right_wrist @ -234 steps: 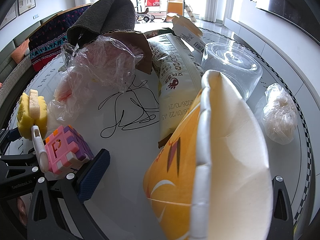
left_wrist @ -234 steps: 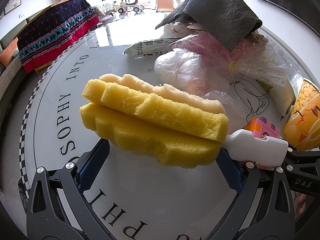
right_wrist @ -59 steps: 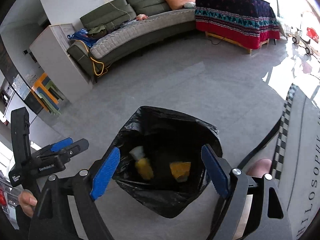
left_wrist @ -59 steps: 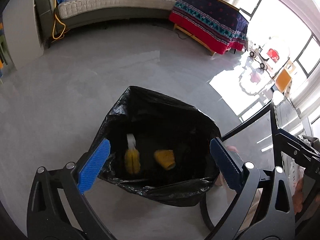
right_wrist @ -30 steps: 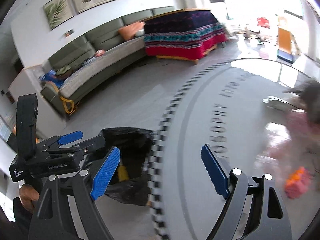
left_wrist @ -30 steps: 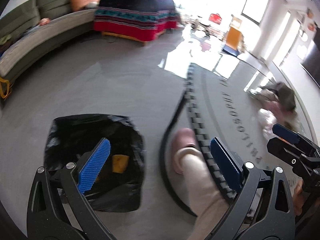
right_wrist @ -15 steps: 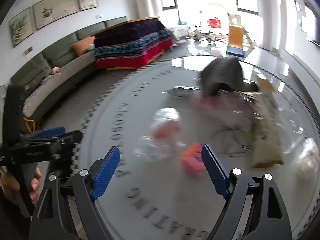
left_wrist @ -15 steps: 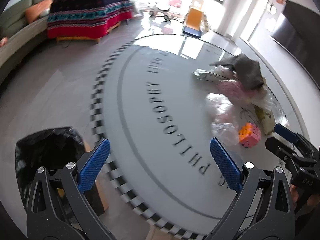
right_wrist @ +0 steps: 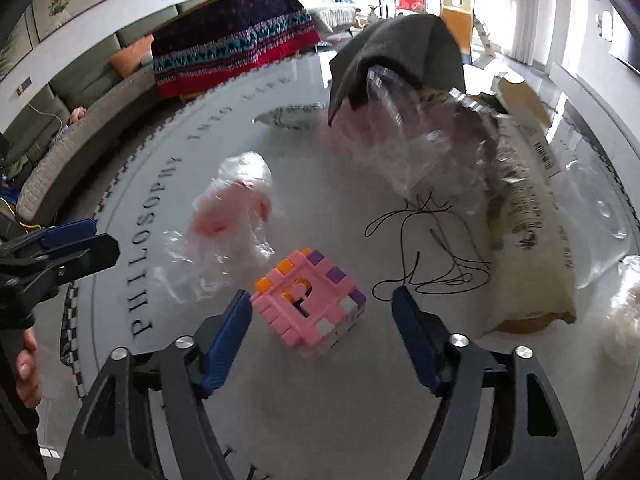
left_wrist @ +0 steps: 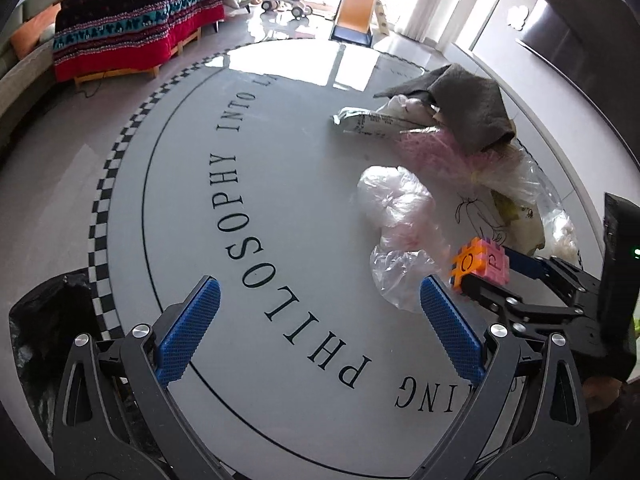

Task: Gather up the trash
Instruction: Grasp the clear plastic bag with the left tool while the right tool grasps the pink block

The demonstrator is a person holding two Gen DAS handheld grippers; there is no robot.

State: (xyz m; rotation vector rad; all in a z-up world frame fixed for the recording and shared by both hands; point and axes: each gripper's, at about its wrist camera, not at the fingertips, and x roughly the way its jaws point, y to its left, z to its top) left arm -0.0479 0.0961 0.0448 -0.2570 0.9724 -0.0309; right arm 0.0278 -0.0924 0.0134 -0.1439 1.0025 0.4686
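A pink foam puzzle cube (right_wrist: 310, 304) sits on the round white table (right_wrist: 360, 400); it also shows in the left wrist view (left_wrist: 482, 262). My right gripper (right_wrist: 322, 338) is open with the cube between its blue fingertips, not touching. My left gripper (left_wrist: 318, 330) is open and empty above the table's lettering. A crumpled clear plastic bag (left_wrist: 400, 216) lies left of the cube; it also shows in the right wrist view (right_wrist: 236, 204). A black trash bag (left_wrist: 48, 332) stands on the floor at the table's left edge.
A grey cloth (left_wrist: 472, 106) covers a pile of pink-tinted plastic wrap (right_wrist: 420, 140) at the far side. A long snack packet (right_wrist: 528, 216), a white wrapper (left_wrist: 372, 122) and a clear lid (right_wrist: 600, 216) lie near it. A sofa (right_wrist: 80, 120) is beyond.
Both grippers swung away from the trash bag on the floor back over the table. The right gripper has come down around the pink cube.
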